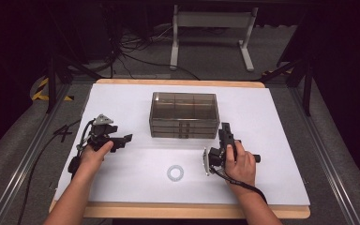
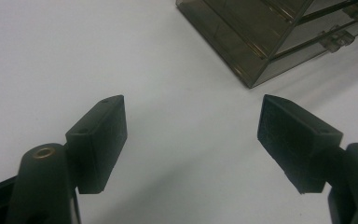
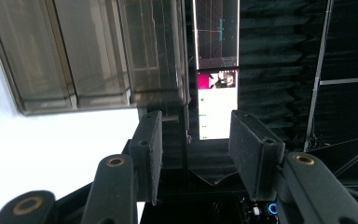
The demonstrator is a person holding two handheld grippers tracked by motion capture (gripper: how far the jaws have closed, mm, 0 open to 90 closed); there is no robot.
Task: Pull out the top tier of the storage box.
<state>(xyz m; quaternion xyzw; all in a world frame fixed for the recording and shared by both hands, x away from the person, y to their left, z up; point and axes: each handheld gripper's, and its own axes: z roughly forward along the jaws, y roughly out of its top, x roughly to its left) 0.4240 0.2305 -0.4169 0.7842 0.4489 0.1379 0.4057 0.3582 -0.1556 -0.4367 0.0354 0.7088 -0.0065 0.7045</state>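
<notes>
Risk judged first: the right gripper (image 1: 223, 131) is brought in rolled on its side at the right end of the drawer box (image 1: 183, 115), and in the right gripper view the box's corner sits just ahead of the jaws and off toward one of them, not between them. If the approach is carried on at this angle, the corner is likely struck by a jaw and the light plastic box shoved across the worktop (image 1: 122, 101) instead of a drawer being caught. The small drawer handles (image 2: 335, 39) are thin and could easily be missed or slipped off.

The right jaws are seen partly open with nothing between them. The right hand (image 1: 240, 164) is wrapped over the gripper body, wrist turned so the jaws point away from the person.

The left gripper (image 1: 124, 138) is held low over the worktop, jaws spread wide and empty, aimed toward the box's left corner, which lies ahead of and beyond the jaws, well apart. A white ring (image 1: 175, 172) lies behind both sets of jaws, untouched.
</notes>
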